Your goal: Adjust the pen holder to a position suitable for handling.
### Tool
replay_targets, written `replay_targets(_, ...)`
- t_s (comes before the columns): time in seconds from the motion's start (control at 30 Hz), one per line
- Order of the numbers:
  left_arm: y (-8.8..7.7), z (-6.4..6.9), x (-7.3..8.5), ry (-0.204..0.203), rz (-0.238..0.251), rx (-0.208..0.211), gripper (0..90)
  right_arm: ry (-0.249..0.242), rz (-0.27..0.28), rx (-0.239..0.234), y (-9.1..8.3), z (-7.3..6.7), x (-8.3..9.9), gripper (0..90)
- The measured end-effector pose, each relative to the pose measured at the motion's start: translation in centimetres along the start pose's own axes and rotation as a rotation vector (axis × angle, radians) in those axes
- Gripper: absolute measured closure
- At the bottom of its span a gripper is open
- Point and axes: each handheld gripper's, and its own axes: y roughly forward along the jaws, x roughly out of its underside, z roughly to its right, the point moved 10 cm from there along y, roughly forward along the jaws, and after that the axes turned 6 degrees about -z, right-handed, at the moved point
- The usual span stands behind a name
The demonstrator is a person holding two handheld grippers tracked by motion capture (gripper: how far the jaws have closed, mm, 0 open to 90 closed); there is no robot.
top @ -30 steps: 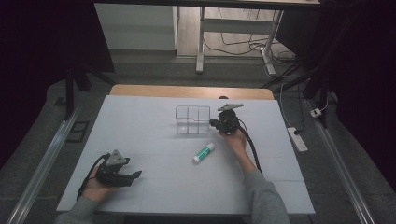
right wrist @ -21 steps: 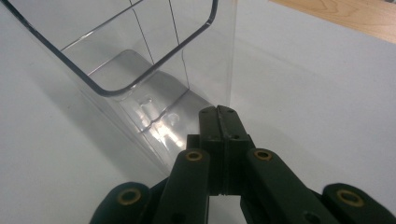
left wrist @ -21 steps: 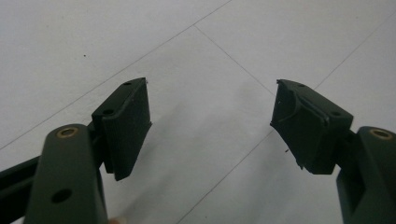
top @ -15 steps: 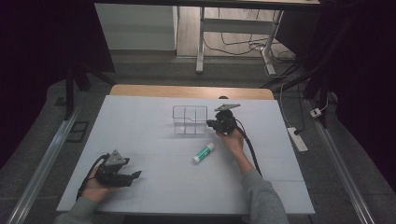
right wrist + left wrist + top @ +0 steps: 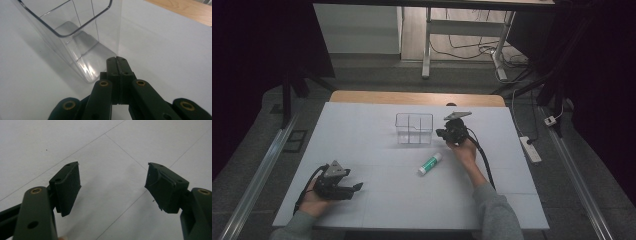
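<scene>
Near the far middle of the white surface (image 5: 377, 130) stood a clear rigid-plastic organiser box with inner dividers (image 5: 414, 128), upright, open top, nothing visible inside. Right claw (image 5: 445, 133) sat just beside its right wall, clenched on nothing; in the right gripper view the jaws were pressed flat together, tips close to the box's lower corner (image 5: 82, 50), contact not certain. Left claw (image 5: 353, 189) was released, jaws wide apart over bare surface at the near left (image 5: 112, 192), well apart from everything.

A white tube with green cap and green label (image 5: 430, 164), probably a glue stick, lay on its side nearer than the box, near the right hand.

Handling guess:
- Box: light, stiff, slick walls, likely to skid or tip if nudged low. Thin wall could crack under a hard squeeze. Best hold probably over the rim, one jaw inside and one outside, near a corner or divider where it is stiffest.
- Tube: light, hard, round, so it would roll. Grip across the middle of the barrel, jaws square to its long axis.
</scene>
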Motion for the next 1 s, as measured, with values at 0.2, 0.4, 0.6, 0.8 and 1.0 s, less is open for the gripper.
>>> replay_targets(0.2,0.0,0.0,0.0,0.001,0.001,0.002,27.2,0.001,0.023,0.008,-2.1,0.1,0.8,88.8)
replay_targets(0.4,0.0,-0.1,-0.1,0.0,0.003,0.003,27.2,-0.009,0.028,0.015,-3.7,-0.3,1.8,88.8)
replay_targets(0.6,0.1,-0.1,-0.2,0.001,0.003,0.004,27.3,-0.007,0.016,0.019,-5.9,-0.7,4.4,88.8)
replay_targets(0.8,0.2,-0.1,-0.3,0.012,-0.004,0.004,27.3,0.007,0.014,0.023,-7.7,-0.8,7.0,88.2)
replay_targets(1.0,0.3,-0.1,-0.3,0.008,-0.002,0.004,27.3,0.012,0.028,0.045,-9.3,-0.9,8.4,71.5)
